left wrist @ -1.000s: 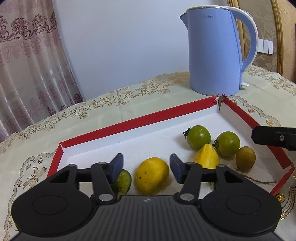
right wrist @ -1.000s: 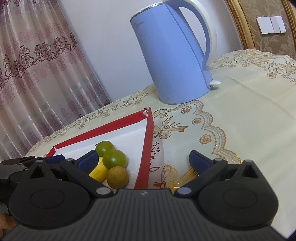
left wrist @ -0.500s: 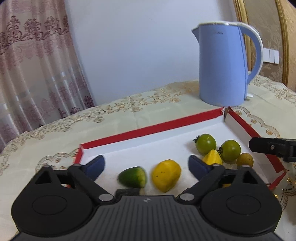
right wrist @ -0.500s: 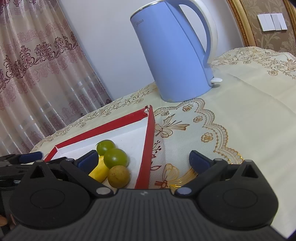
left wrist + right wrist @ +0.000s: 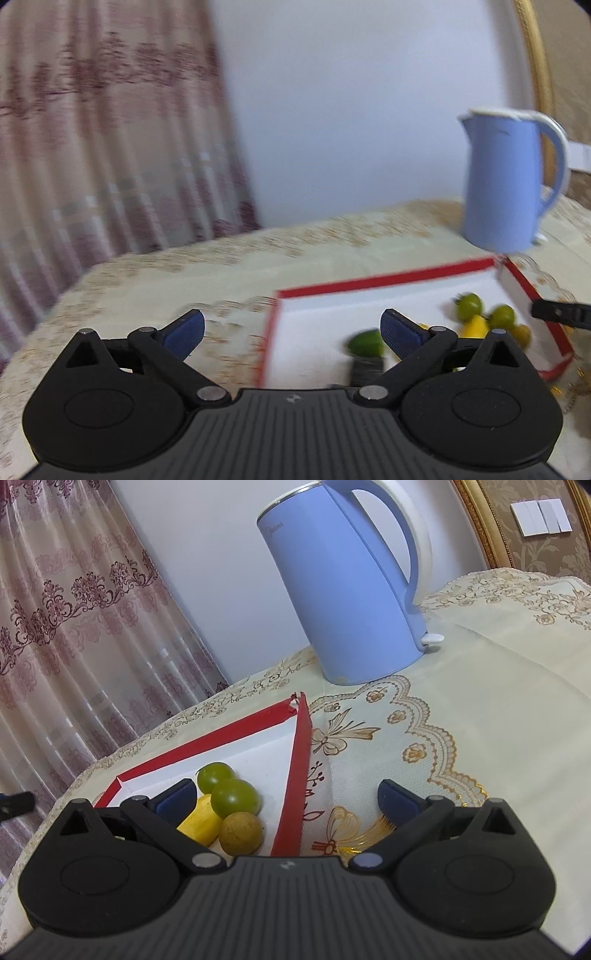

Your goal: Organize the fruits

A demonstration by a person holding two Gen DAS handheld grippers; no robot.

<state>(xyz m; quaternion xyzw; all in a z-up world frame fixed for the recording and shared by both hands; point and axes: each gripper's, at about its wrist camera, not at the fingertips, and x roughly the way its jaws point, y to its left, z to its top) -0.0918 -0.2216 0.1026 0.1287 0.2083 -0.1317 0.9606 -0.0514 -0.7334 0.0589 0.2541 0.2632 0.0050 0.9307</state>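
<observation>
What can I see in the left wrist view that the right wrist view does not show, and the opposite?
Only the left wrist view shows the green cut fruit in the tray, blurred. Only the right wrist view shows the wall switches and the bare cloth right of the tray. Both show the blue kettle, the red-edged tray, the two green round fruits, a yellow fruit, a brown one, and the curtain. Both claws, left and right, are open and empty.

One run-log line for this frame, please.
left hand-held gripper: open, empty | right hand-held gripper: open, empty | fruits: green tomatoes, brown fruit in red-rimmed tray | kettle behind tray
</observation>
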